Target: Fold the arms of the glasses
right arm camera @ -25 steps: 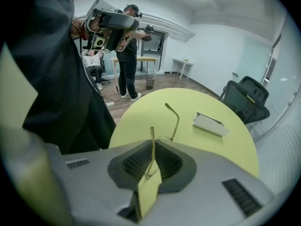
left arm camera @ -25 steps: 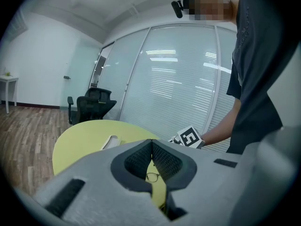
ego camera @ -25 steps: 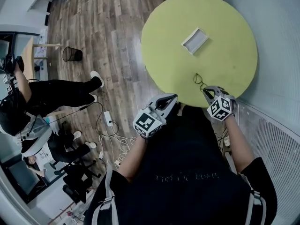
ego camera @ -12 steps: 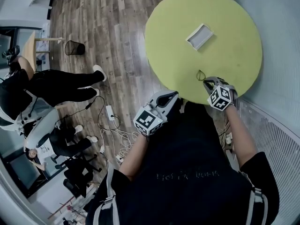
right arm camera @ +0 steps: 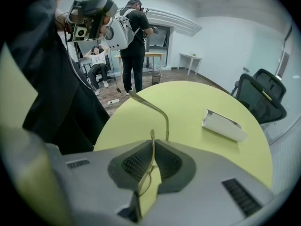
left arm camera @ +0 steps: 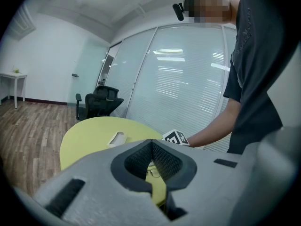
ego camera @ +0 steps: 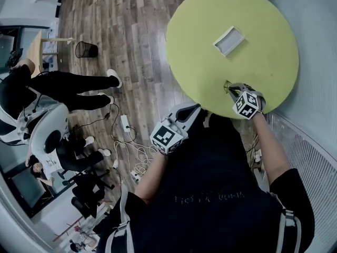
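Jaws of the right gripper (right arm camera: 153,144) are clamped on the glasses (right arm camera: 160,113) at the near edge of the yellow table (ego camera: 263,62), with one arm projecting past the tips. Left gripper (left arm camera: 151,144) jaws are pressed together and empty, off the table edge. A white case (ego camera: 229,40) lies mid-table.

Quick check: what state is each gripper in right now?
Left gripper: shut, holding nothing.
Right gripper: shut on the glasses.

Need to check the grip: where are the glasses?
Head view, right side: the glasses are at the near edge of the table, clamped in the right gripper.
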### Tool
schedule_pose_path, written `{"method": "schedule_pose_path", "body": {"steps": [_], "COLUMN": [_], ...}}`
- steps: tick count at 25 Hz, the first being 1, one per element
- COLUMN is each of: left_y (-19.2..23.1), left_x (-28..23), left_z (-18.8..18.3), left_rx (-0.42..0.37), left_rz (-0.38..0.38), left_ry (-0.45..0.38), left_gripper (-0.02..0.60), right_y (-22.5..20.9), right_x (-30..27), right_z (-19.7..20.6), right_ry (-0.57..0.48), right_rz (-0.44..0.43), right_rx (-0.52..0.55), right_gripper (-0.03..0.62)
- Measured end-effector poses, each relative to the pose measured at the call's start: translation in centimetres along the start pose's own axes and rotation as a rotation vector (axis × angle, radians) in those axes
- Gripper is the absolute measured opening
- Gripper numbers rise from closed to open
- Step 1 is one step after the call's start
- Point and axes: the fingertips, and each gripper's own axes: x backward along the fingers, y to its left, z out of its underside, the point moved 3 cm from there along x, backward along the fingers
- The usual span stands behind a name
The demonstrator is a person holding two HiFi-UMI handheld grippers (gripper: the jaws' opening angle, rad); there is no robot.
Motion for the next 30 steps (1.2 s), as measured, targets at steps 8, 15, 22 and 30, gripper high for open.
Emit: {"method": "schedule_pose_path", "body": {"steps": [8,15,22,30], "left_y": [0.1,0.6,0.5,0.3], "left_x": [0.2,0.8,1.7,2.4], "left_z": [-0.5,0.2,0.3,0.7], "left_rx": [0.005,0.005,0.006,0.004], "left_rz": [-0.015,-0.038,-0.055,-0.069], "left_ry": [0.008,0.020,0.025,0.019], "left_gripper": [0.018,0.018,0.018,0.018], "right_y": [-0.5,-0.6,-0.5,-0.6], "right_x": [-1.7,-3.3,-4.1,-4.6], "right_z": [0.5,0.8,1.2,1.4], "right_ry": [0.010,0.017,0.039,0.039], "right_rz": [-0.038,-0.058,-0.072,-0.063], "right_rx": [-0.022,-0.038,-0.047,-0.065], "right_gripper": [0.037,0.037,0.037,0.038]}}
